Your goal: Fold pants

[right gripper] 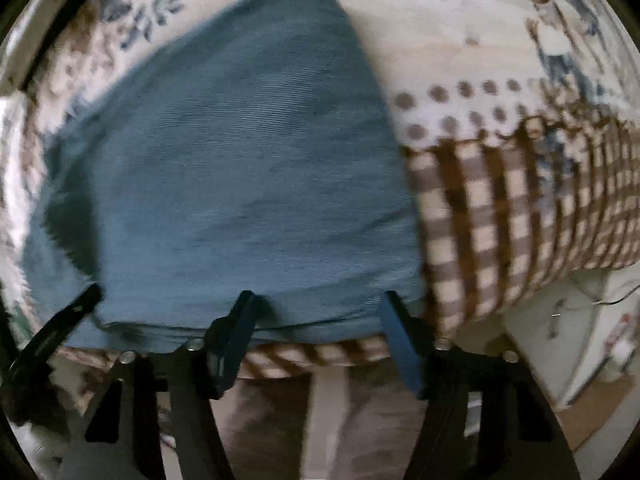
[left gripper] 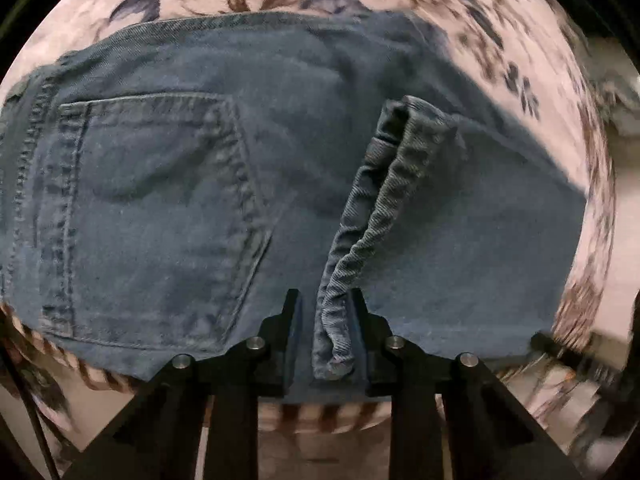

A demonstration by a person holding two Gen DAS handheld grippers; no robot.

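Left gripper [left gripper: 326,300] narrowly brackets the pants [left gripper: 168,184] hem [left gripper: 376,208]; right gripper [right gripper: 320,300] spreads wide at the denim's edge.

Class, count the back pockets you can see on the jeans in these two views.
1: a back pocket on the left of the pants in the left wrist view. Another may be hidden underneath.

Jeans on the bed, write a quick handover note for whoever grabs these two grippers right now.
Left gripper: closing around the hem of the leg cuff, laid across the jeans beside the back pocket.
Right gripper: open, empty, at the near edge of the folded denim.
Jeans lie on the patterned bedspread, near its edge.
Done: legs stacked and folded up over the seat.
Left: release the cuff, probably one more fold, then smooth.
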